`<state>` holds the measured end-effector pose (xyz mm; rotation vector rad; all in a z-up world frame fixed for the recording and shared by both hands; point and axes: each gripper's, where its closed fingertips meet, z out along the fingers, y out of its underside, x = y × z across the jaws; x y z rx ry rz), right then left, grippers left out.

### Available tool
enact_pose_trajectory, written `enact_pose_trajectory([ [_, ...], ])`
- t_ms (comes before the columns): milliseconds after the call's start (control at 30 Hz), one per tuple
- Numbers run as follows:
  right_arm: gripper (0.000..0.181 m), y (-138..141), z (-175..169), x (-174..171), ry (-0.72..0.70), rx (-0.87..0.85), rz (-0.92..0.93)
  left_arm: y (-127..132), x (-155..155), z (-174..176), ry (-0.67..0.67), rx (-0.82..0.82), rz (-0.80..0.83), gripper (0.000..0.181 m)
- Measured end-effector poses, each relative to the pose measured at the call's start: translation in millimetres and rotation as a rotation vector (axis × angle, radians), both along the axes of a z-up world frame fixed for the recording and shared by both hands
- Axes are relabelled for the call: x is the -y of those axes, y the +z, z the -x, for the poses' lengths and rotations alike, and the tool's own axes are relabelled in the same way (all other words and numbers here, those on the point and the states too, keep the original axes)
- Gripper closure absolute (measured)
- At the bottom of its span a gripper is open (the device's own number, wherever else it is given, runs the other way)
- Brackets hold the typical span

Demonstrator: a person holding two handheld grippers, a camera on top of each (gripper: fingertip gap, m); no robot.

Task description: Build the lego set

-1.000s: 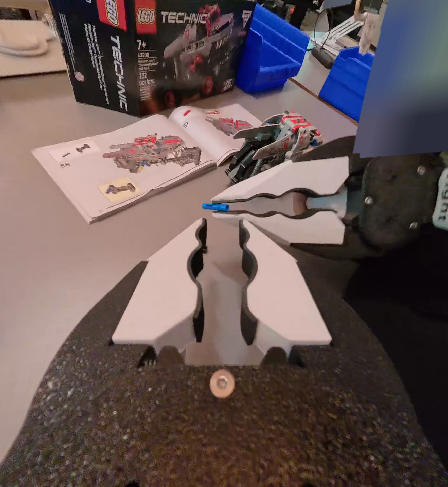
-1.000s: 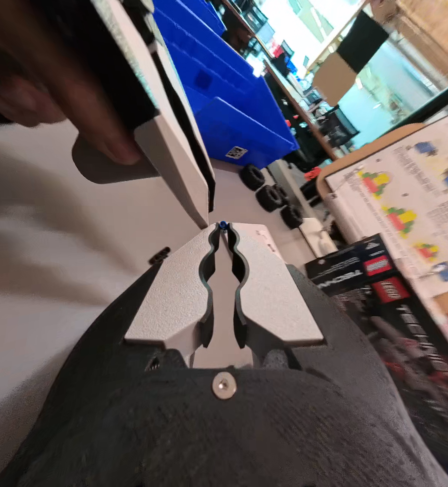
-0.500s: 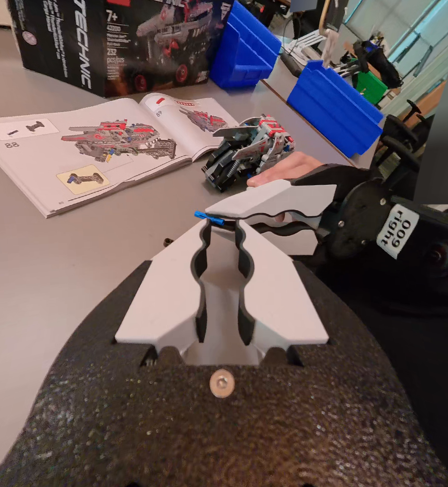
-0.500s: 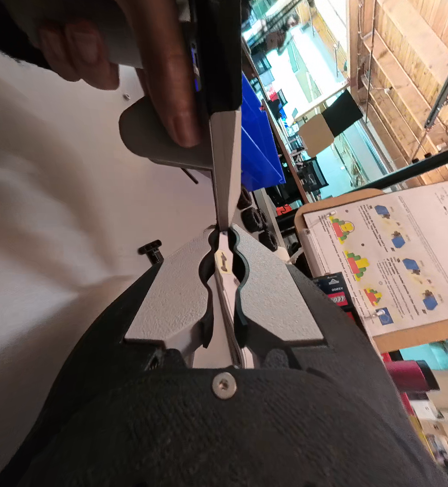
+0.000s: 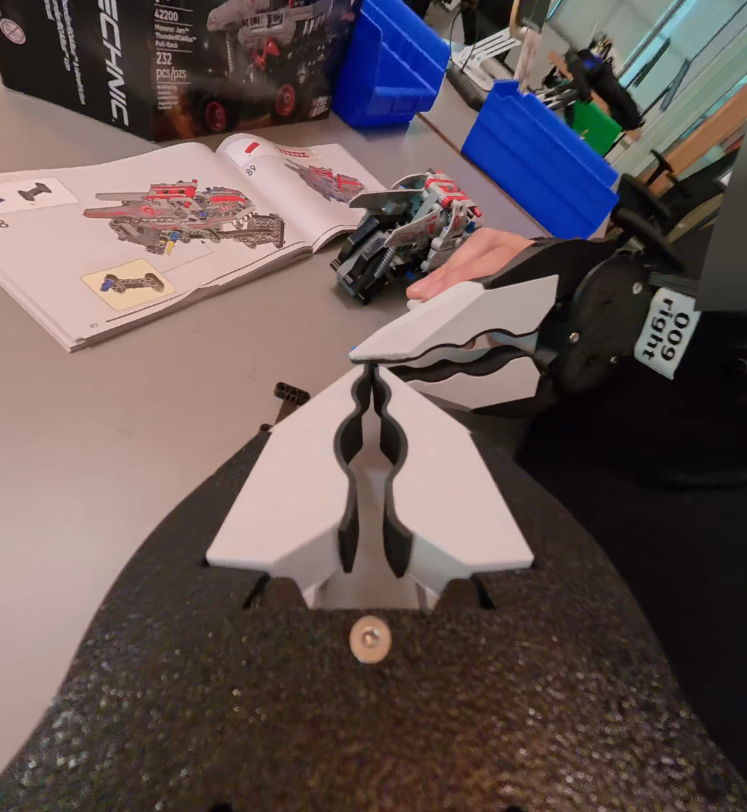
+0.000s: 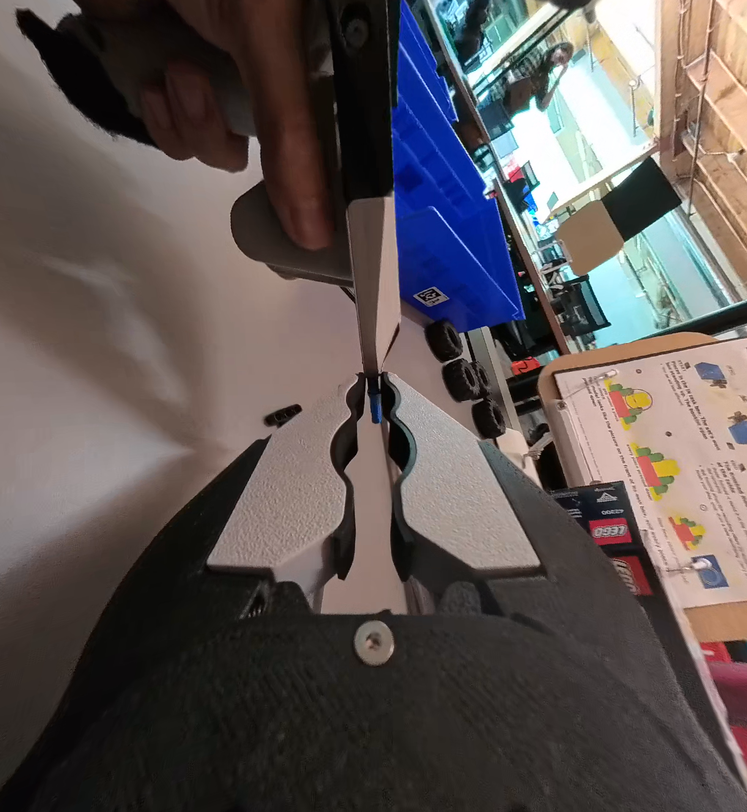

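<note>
The left claw [image 5: 370,373] and the right claw [image 5: 356,358] meet tip to tip above the grey worktop [image 5: 99,417], at right angles to each other. In the right wrist view a small blue pin [image 6: 375,406] is pinched between the right claw's [image 6: 373,382] fingertips, its length running back into the gap between the fingers. The left claw [image 6: 371,364] comes down from above onto the front end of that pin with its fingers drawn nearly together at the tips; whether it actually grips the pin cannot be told from either view. In the left wrist view only a sliver of blue shows where the tips meet. A small black beam piece [image 5: 291,392] lies on the worktop just left of the claws. Beyond them the partly built lego vehicle [image 5: 411,233], grey with red and black parts, sits on the worktop, and a person's bare fingers [image 5: 463,259] reach close beside it. The open instruction booklet [image 5: 143,233] lies flat to the left of the vehicle, with the dark lego box [image 5: 165,61] standing behind it. Blue bins [image 5: 534,149] stand at the far edge. In the right wrist view four loose black tyres [image 6: 466,378] sit on the worktop near a blue bin.
</note>
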<state>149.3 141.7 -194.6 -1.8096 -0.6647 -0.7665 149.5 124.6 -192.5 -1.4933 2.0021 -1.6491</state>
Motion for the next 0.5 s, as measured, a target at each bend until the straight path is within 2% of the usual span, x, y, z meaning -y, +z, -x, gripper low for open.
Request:
enact_pose_trajectory([
  [200, 0.176, -5.8, 3.7, -0.8, 0.030, -0.085, 0.011, -5.0, -1.0, 2.7, -0.013, 0.007, 0.009, 0.181],
  [300, 0.166, -1.7, 0.7, 0.7, 0.021, -0.173, -0.017, -6.3, -7.8, 2.4, -0.002, 0.005, 0.012, 0.181],
  [400, 0.165, -1.8, -1.4, 3.2, 0.033, -0.244, -0.024, -5.6, -8.9, 4.5, -0.018, -0.002, 0.043, 0.181],
  [500, 0.167, -6.6, -1.7, 2.3, 0.040, -0.232, -0.004, -5.9, -4.6, 7.3, -0.049, -0.016, 0.070, 0.181],
])
